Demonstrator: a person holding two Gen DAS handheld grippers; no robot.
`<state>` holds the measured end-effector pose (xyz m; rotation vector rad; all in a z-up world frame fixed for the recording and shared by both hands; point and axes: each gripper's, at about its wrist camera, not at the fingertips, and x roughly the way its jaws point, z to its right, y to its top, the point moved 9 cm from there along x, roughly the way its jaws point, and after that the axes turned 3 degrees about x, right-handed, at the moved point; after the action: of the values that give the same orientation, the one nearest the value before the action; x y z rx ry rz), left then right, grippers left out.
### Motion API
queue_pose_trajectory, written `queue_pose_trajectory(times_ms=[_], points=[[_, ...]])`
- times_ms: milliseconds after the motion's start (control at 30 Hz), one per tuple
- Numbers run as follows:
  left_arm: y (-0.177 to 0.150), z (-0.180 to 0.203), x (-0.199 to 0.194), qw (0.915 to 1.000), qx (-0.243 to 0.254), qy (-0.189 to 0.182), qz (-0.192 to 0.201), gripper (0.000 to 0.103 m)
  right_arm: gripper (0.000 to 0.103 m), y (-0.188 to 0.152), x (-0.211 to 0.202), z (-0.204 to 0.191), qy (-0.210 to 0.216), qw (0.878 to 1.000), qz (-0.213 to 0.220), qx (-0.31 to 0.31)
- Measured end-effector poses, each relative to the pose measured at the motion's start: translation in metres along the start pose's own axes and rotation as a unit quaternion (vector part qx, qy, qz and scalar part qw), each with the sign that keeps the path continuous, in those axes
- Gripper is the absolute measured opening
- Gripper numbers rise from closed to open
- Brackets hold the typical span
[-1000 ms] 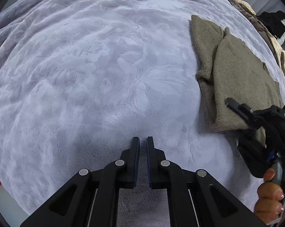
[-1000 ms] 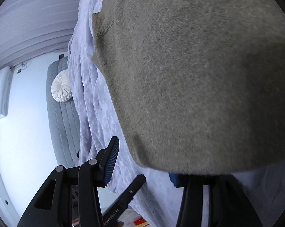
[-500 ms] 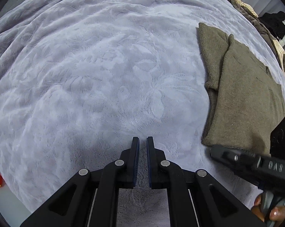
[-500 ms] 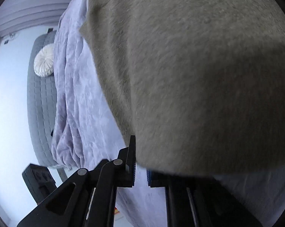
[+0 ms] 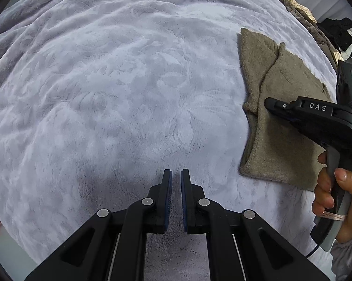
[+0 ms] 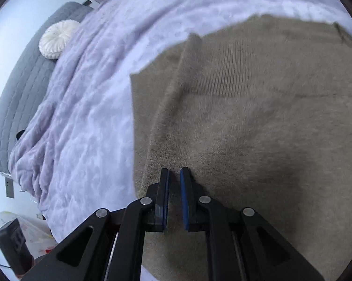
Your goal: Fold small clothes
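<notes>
A folded olive-brown knit sweater (image 5: 276,107) lies flat on the lavender blanket (image 5: 129,82) at the right in the left wrist view, and fills most of the right wrist view (image 6: 258,117). My left gripper (image 5: 176,175) is shut and empty, over bare blanket left of the sweater. My right gripper (image 6: 174,174) is shut and empty, hovering just above the sweater near its left edge; it also shows in the left wrist view (image 5: 272,104), held by a hand above the sweater.
A pile of other clothes (image 5: 321,23) lies at the bed's far right edge. A grey quilted headboard (image 6: 19,89) with a round white pillow (image 6: 55,38) stands beyond the blanket. A dark box (image 6: 12,243) sits on the floor below the bed edge.
My right gripper let go of the sweater's edge, closed, and rose above the sweater, which now lies flat. My left gripper stayed shut and drifted slightly.
</notes>
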<state>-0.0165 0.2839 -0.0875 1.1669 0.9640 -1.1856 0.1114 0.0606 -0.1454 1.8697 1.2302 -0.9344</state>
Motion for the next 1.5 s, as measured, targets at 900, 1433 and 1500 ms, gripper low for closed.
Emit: queue_pose_trajectory(times_ms=[900,1433,1500], points=[[0.035,0.118,0.055,0.9948,0.097,0.031,0.002,0.103,0.039,-0.126,-0.103,0.079,0.014,0.999,-0.030,0.036],[0.085,0.189,0.093,0.9918,0.118,0.041,0.029,0.103,0.040,-0.078,-0.206,0.204,-0.116,0.983,0.111,0.085],[0.093,0.199,0.091,0.9912,0.122,0.039,0.034,0.103,0.033,-0.061,-0.222,0.234,-0.148,0.975,0.131,0.098]])
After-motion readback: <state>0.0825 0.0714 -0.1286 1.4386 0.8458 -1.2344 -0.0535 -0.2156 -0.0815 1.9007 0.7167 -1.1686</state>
